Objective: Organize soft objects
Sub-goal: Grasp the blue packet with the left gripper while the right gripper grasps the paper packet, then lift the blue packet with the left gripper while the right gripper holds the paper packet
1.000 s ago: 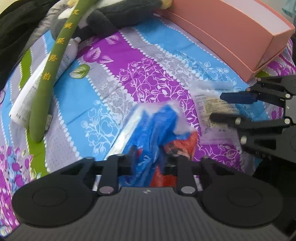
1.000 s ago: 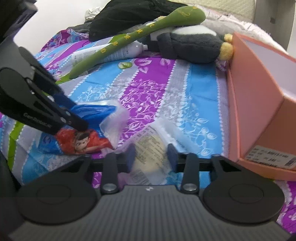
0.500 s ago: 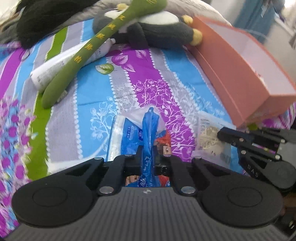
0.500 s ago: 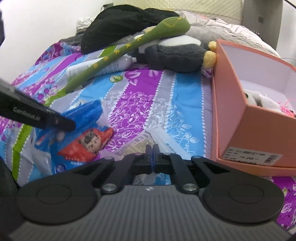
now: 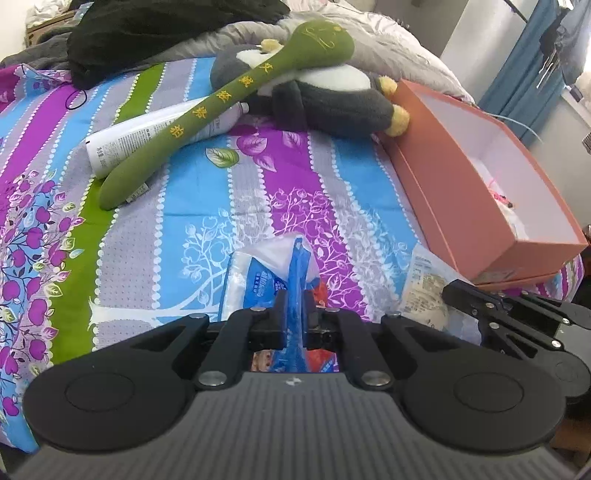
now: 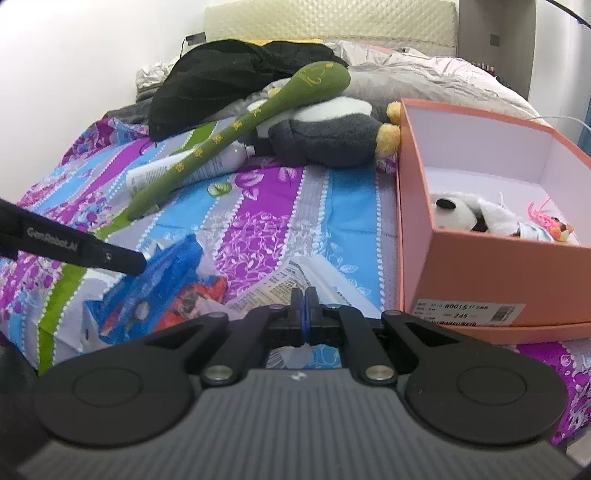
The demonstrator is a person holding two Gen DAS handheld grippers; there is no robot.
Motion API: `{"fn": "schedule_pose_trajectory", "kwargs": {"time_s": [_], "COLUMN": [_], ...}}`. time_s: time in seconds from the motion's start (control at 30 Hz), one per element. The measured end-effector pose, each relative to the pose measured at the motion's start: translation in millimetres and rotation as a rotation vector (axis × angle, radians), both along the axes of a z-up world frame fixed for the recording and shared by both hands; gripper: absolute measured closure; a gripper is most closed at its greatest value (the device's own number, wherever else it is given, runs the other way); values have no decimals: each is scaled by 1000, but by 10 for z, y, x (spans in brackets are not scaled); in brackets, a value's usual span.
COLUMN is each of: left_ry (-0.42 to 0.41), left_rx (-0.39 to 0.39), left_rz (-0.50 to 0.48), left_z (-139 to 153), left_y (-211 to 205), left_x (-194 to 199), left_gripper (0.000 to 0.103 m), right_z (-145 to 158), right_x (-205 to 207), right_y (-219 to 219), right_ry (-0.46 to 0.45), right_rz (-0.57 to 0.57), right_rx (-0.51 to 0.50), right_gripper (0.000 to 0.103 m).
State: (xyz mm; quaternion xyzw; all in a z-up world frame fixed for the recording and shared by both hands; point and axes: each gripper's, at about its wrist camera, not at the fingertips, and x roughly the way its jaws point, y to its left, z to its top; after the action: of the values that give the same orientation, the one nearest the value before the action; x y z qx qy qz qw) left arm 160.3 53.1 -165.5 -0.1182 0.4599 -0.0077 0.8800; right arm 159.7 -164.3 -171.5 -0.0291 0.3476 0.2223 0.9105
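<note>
My left gripper (image 5: pixel 295 301) is shut on a pinched fold of the blue tissue pack (image 5: pixel 258 284), which has a red cartoon print underneath. In the right wrist view its finger (image 6: pixel 110 256) comes in from the left onto that blue pack (image 6: pixel 166 273). My right gripper (image 6: pixel 304 295) is shut on the edge of a clear packet with printed text (image 6: pixel 291 275), pulling it up into a tent shape. The left wrist view shows the same clear packet (image 5: pixel 424 284) beside the right gripper (image 5: pixel 448 291).
An open orange box (image 6: pixel 476 273) stands on the right with a panda plush (image 6: pixel 461 218) inside. Further back on the striped bedsheet (image 5: pixel 258 184) lie a grey penguin plush (image 5: pixel 332 103), a long green plush (image 5: pixel 221 107), a white tube (image 5: pixel 140 136) and black clothing (image 5: pixel 166 29).
Both grippers closed, the left on the blue pack and the right on the clear packet. Both then rose, and the left view rolled level.
</note>
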Motion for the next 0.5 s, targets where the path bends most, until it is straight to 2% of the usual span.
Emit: {"fn": "schedule_pose_trajectory", "kwargs": {"time_s": [0.17, 0.23, 0.27, 0.3, 0.5], "left_ry": [19, 48, 53, 44, 40], "left_rx": [10, 10, 12, 14, 105], "left_rz": [-2, 7, 14, 14, 15], "left_z": [-45, -100, -120, -133, -197], "left_y": [-26, -10, -1, 7, -23], "left_x": [3, 5, -11, -32, -59], "left_gripper": [92, 74, 50, 40, 40], "right_z": [3, -52, -79, -105, -208], "right_x": [12, 13, 11, 9, -12], "right_y": [-4, -7, -4, 1, 21], "right_ry": [-3, 14, 23, 31, 63], "right_rz": [-2, -3, -2, 0, 7], "right_rx": [-8, -9, -9, -9, -6], "right_gripper": [99, 99, 99, 99, 99]}}
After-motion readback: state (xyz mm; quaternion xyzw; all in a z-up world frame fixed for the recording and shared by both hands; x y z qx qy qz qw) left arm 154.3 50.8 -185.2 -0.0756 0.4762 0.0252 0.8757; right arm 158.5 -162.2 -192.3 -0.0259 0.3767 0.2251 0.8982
